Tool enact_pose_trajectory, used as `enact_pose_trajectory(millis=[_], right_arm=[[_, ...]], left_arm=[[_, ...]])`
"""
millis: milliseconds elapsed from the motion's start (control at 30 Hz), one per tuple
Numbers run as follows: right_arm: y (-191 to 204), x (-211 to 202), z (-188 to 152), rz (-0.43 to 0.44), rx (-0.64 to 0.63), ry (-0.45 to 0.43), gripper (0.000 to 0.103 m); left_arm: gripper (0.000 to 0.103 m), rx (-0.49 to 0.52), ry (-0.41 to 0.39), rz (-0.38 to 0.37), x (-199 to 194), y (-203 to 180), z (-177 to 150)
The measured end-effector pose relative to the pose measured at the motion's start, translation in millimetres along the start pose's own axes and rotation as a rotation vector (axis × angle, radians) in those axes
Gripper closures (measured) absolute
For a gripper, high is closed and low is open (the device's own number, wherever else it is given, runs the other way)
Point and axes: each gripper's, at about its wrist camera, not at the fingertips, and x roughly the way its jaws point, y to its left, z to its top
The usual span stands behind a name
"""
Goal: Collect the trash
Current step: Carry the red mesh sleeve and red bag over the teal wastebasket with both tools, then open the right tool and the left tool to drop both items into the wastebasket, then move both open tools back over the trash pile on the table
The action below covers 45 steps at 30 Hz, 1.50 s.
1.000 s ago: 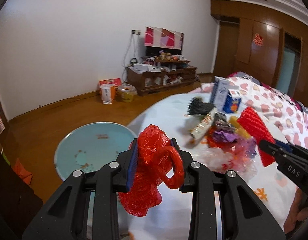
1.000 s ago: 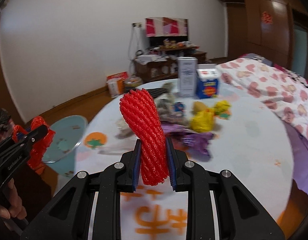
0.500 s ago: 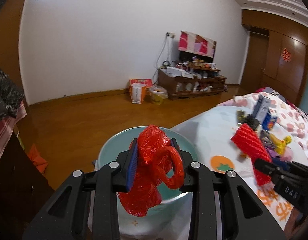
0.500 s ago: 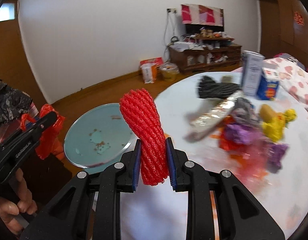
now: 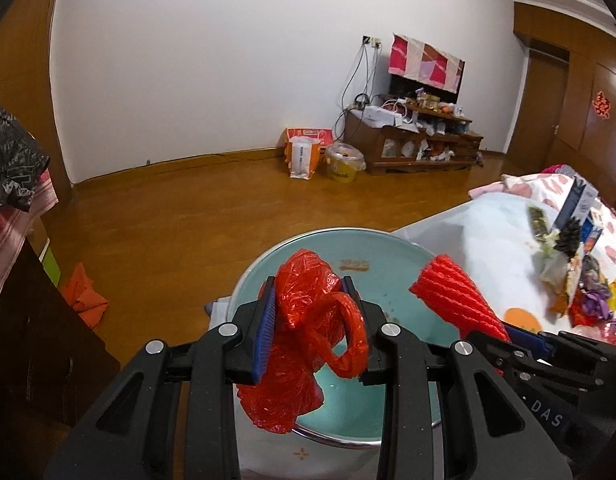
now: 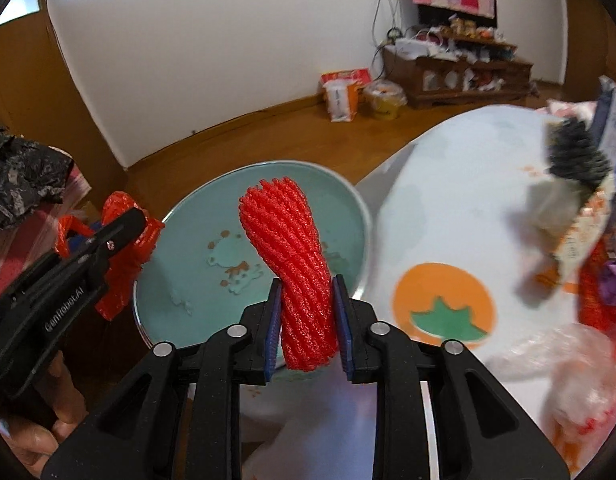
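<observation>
The left gripper [image 5: 309,330] is clamped on a crumpled red plastic bag [image 5: 304,344] above a teal basin [image 6: 196,264]. Alongside, the right gripper [image 6: 306,322], jaws easing apart, has its pads against a red foam net sleeve [image 6: 294,264] over the same basin. Beyond, more litter [image 5: 575,276] lies on the white table [image 6: 447,208].

I note a crinkled glossy red plastic bag [image 5: 308,332], a ribbed matt red foam net [image 6: 296,264], a smooth glazed teal basin [image 6: 188,264] and a polished wood floor [image 5: 180,224].
</observation>
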Motion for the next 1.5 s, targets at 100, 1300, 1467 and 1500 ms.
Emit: enact_pose_trajectory(millis=[100,1300,1467,1500], right_arm=[[0,6,2,0.050,0.013,0.009,0.053],[-123,-175,-65,-0.246,0.233,-0.334,0.016],[-143,-190,-81,-0.278,0.271,-0.335,0.016],[-147,-193,-85,-0.280,0.283,-0.337,0.016]], left_arm=[[0.071,-0.019,0.020,0.009,7,5,-2],[0.006,0.100,-0.016,0.002,-73,-89,-19],[0.006,0.157,-0.019,-0.032,-84,-120,-28],[0.006,0.167,-0.019,-0.039,-86,-125,-29]])
